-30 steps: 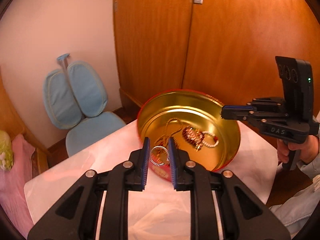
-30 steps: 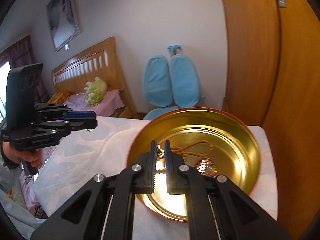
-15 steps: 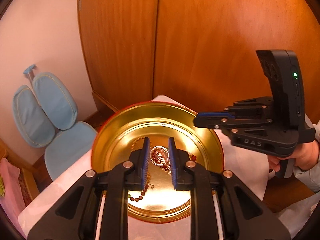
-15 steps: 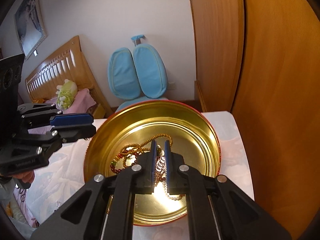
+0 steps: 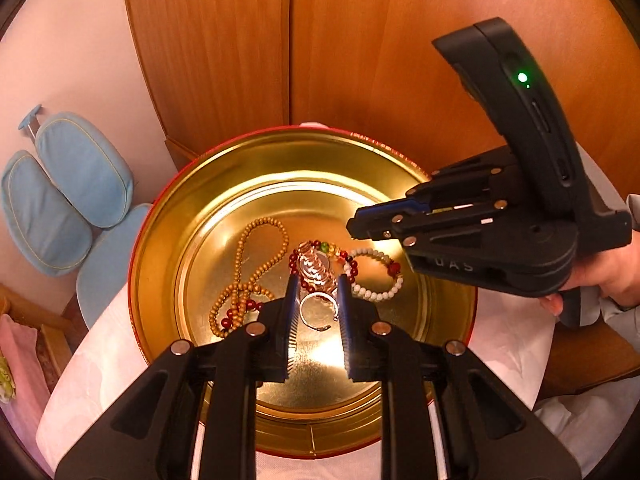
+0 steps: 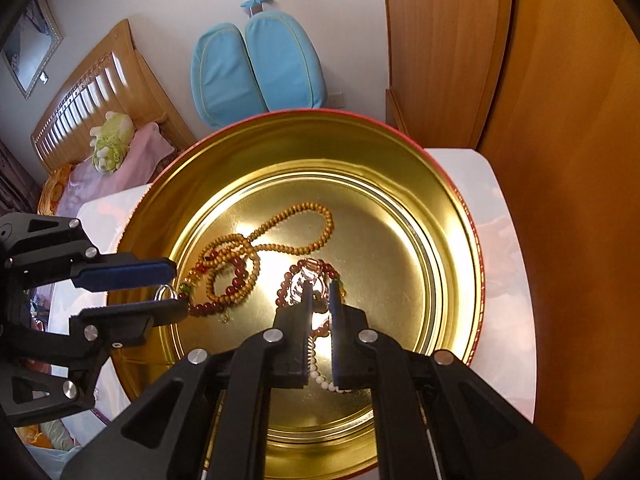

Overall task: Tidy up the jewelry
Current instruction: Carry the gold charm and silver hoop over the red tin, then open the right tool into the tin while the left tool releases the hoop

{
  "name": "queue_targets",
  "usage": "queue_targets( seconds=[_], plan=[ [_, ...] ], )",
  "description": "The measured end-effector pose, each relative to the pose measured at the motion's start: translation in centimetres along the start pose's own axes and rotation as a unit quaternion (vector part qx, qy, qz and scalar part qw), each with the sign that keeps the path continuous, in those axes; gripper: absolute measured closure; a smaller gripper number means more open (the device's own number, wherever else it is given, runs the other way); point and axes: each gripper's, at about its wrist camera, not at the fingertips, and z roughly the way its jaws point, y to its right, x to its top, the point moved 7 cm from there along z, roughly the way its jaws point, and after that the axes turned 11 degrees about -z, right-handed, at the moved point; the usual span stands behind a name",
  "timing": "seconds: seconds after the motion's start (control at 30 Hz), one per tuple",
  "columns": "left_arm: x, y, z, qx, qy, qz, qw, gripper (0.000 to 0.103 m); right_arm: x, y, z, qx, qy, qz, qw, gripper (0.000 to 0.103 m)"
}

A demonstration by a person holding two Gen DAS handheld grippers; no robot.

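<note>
A round gold tin (image 5: 168, 264) (image 6: 448, 208) with a red outer wall sits on a white-covered table. In it lie a tan bead necklace (image 5: 256, 256) (image 6: 304, 216), a dark red bead bracelet (image 5: 296, 260) (image 6: 236, 276), a white bead bracelet (image 5: 376, 272) (image 6: 320, 380) and a pink crystal piece (image 5: 316, 268) (image 6: 300, 280). My left gripper (image 5: 317, 300) (image 6: 170, 286) holds a silver ring (image 5: 316, 312) (image 6: 165, 291) between its fingers over the tin. My right gripper (image 6: 320, 296) (image 5: 352, 232) hovers over the tin's right side, jaws nearly closed and empty.
A wooden wardrobe (image 5: 320, 40) (image 6: 540, 80) stands right behind the table. A blue chair (image 5: 64, 192) (image 6: 256, 68) is to the left beyond the table. A bed with a pink blanket (image 6: 108, 160) lies further off.
Both grippers have moved forward and down over the tin, which now fills the view. The left gripper still carries the ring.
</note>
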Motion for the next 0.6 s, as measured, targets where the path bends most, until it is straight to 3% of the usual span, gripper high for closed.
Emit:
queue_targets(
  seconds=[0.3, 0.43, 0.5, 0.53, 0.57, 0.6],
  plan=[
    [-0.8, 0.3, 0.7, 0.007, -0.014, 0.01, 0.9998, 0.084, 0.0, -0.2, 0.4, 0.007, -0.003, -0.003, 1.0, 0.094],
    [-0.9, 0.8, 0.4, 0.024, -0.007, 0.033, 0.9992, 0.082, 0.7, -0.5, -0.7, -0.01, 0.025, -0.013, 1.0, 0.09],
    [-0.9, 0.8, 0.1, 0.048, 0.0, 0.045, 0.9978, 0.044, 1.4, -0.5, -1.4, -0.016, 0.042, -0.018, 0.999, 0.059],
    [-0.9, 0.7, -0.2, 0.063, 0.009, 0.047, 0.9968, 0.019, 1.6, -0.5, -1.9, -0.028, 0.056, -0.023, 0.998, 0.033],
    [-1.0, 0.6, -0.5, 0.066, 0.019, 0.05, 0.9964, 0.019, 1.9, -0.4, -2.5, -0.05, 0.071, -0.028, 0.996, 0.019],
    [-1.1, 0.7, -0.8, 0.063, 0.023, 0.052, 0.9964, 0.019, 2.0, -0.2, -2.9, -0.067, 0.079, -0.031, 0.994, 0.015]
  ],
)
